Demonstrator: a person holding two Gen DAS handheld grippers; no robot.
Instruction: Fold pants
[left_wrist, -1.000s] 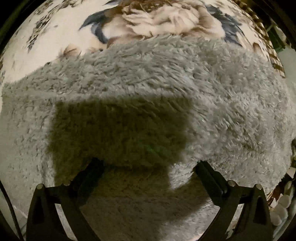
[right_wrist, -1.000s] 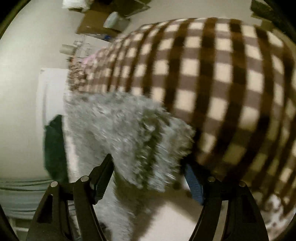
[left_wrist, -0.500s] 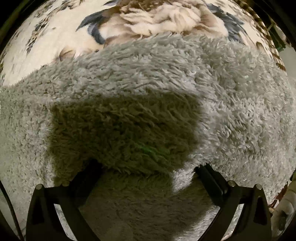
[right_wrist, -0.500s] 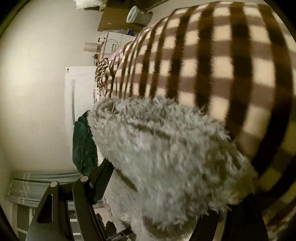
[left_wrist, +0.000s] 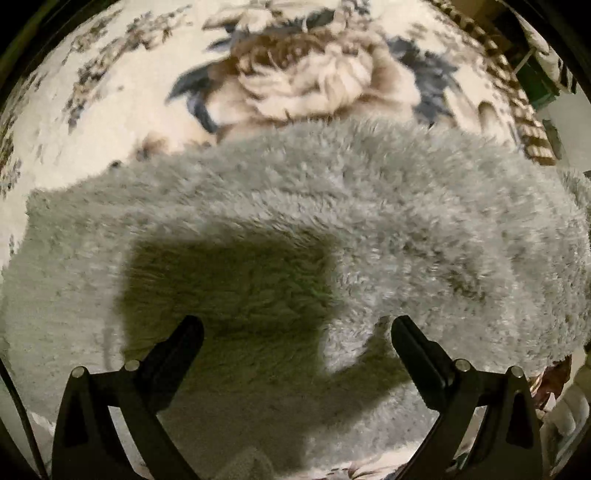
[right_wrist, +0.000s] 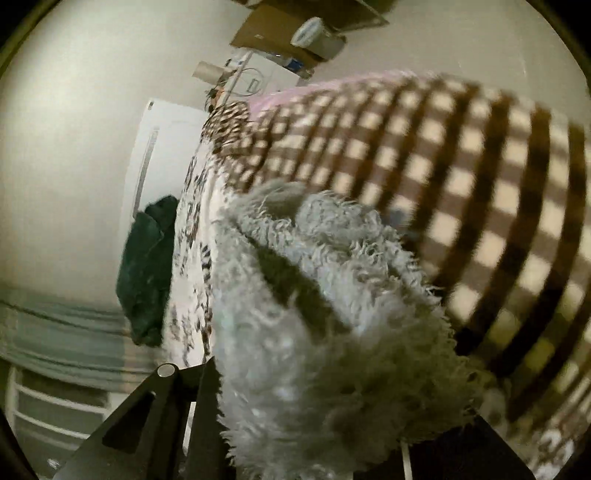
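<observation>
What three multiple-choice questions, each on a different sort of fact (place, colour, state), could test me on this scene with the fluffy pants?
1. Where do the pants lie in the left wrist view?
A. on a flower-print blanket
B. on a wooden floor
C. in a basket

2. What colour are the pants?
A. red
B. grey
C. black

3. How does the left gripper stand?
A. shut on the pants
B. open above the pants
C. holding a hanger

Answers:
1 A: the flower-print blanket shows beyond the fleece.
2 B: the fluffy pile is pale grey in both views.
3 B: its fingers stand wide apart with nothing pinched.
</observation>
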